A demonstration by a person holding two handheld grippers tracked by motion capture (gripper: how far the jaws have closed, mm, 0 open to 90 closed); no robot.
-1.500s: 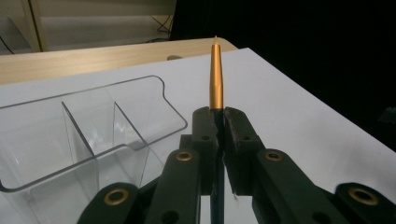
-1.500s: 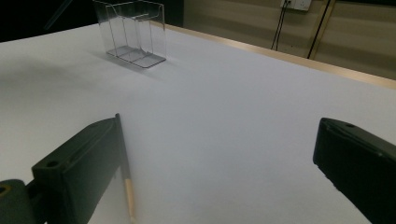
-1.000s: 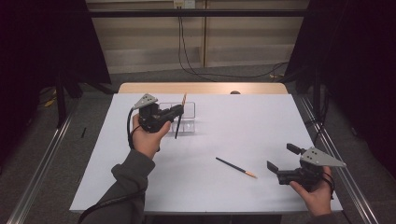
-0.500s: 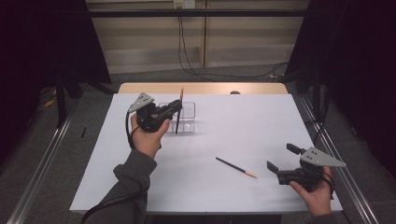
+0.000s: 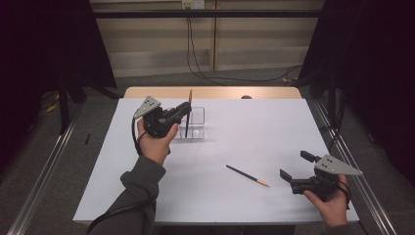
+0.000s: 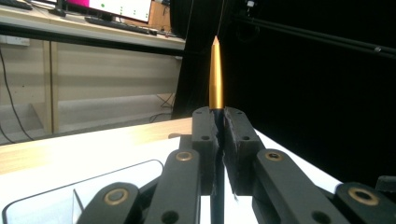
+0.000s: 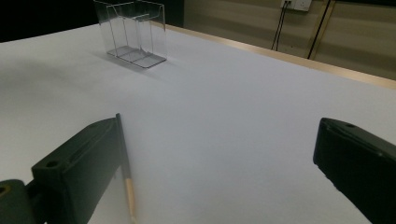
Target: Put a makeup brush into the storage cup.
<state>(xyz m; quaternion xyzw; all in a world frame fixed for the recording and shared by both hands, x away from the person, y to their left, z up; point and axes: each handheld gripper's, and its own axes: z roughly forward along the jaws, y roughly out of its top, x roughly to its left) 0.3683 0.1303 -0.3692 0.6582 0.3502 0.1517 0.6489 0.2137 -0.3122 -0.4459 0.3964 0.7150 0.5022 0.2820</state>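
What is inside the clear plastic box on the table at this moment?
The clear box has empty compartments in the right gripper view. The left gripper holds a pencil upright over it; whether its lower end is inside cannot be told.

No legible text, label, brand, number or sign appears in any view. The monitor (image 6: 109, 8) on the desk beyond the table (image 6: 93, 140), seen in the left gripper view, shows a magenta band and small green dots on a white field, too small to read. The clear box (image 5: 195, 123), the two pencils and both grippers carry no readable marking.
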